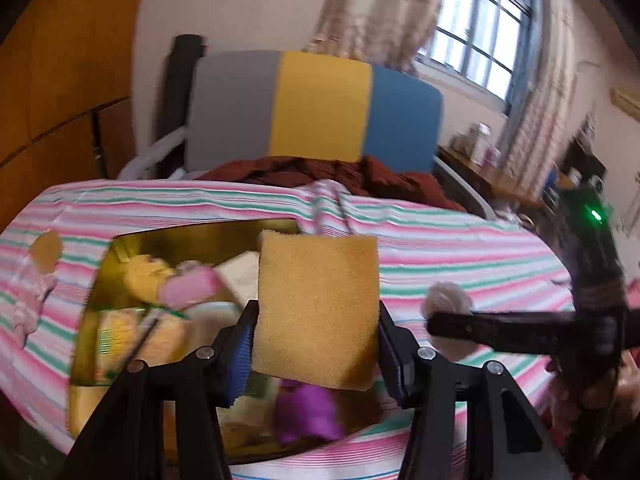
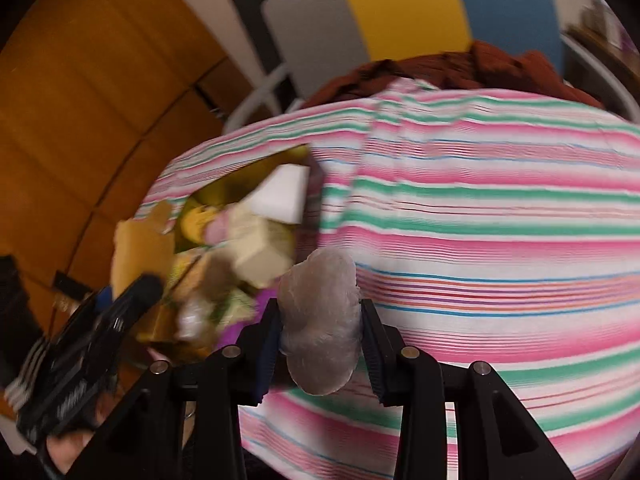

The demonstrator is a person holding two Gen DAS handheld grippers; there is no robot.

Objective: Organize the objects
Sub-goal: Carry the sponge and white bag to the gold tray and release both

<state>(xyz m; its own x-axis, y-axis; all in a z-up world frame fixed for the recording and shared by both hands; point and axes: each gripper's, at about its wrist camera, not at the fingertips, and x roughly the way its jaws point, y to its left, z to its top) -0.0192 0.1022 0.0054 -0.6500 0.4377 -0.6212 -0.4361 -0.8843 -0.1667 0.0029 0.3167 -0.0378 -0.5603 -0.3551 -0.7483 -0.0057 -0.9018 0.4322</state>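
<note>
My left gripper (image 1: 316,344) is shut on a yellow sponge (image 1: 318,308), which it holds upright over an open cardboard box (image 1: 84,308). The box lies on a striped bedsheet (image 1: 460,248) and holds several mixed items, among them a pink and yellow soft toy (image 1: 172,280) and a purple thing (image 1: 306,410). My right gripper (image 2: 320,340) is shut on a pale fluffy puff (image 2: 320,320), above the sheet (image 2: 500,220) just right of the box (image 2: 160,320). The right gripper with the puff (image 1: 448,300) also shows in the left wrist view. The left gripper (image 2: 120,312) with the sponge (image 2: 138,252) shows in the right wrist view.
A small doll-like toy (image 1: 30,292) lies on the sheet left of the box. A dark red blanket (image 1: 320,172) is bunched at the head of the bed below a grey, yellow and blue headboard (image 1: 316,108). An orange wooden wardrobe (image 2: 80,120) stands left; a cluttered desk (image 1: 488,172) stands right.
</note>
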